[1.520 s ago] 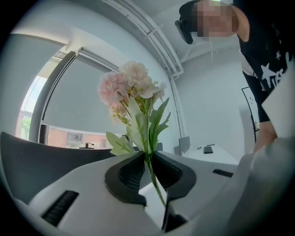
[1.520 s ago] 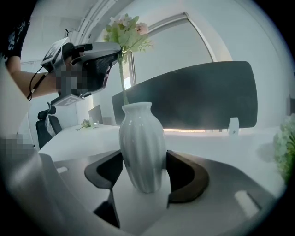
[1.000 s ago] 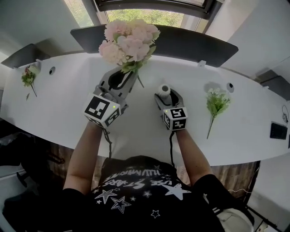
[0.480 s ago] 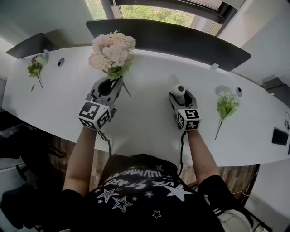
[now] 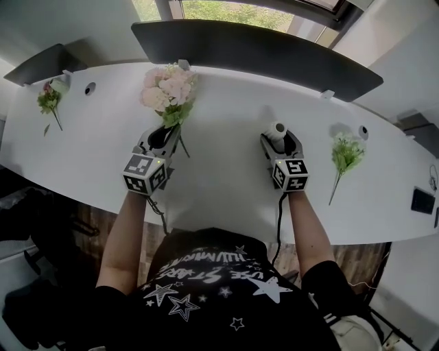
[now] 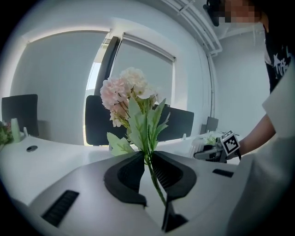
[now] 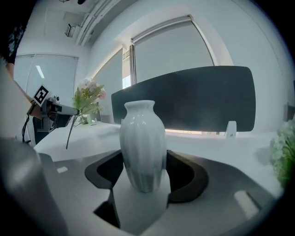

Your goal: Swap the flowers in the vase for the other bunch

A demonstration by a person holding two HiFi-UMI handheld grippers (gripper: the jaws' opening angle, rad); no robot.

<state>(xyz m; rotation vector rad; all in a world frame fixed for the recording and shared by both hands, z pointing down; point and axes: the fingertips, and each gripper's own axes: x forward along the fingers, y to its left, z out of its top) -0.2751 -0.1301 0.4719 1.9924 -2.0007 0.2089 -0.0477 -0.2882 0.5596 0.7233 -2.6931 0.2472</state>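
The left gripper (image 5: pixel 168 131) pinches the pink flowers (image 5: pixel 167 88) by the stem. The right gripper (image 5: pixel 278 134) squeezes the white vase (image 7: pixel 142 140). Green flowers (image 5: pixel 345 154) lie right of it. From above, the jaws hide most of the vase.

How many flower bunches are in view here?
3: a pink bunch in the left gripper, a small bunch at the table's far left, a green-white bunch lying right of the vase. None seems hidden.

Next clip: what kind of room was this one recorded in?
Most likely an office or meeting room. A long curved white desk has dark divider panels along its far edge and what look like round cable ports in its top. A window is behind it.
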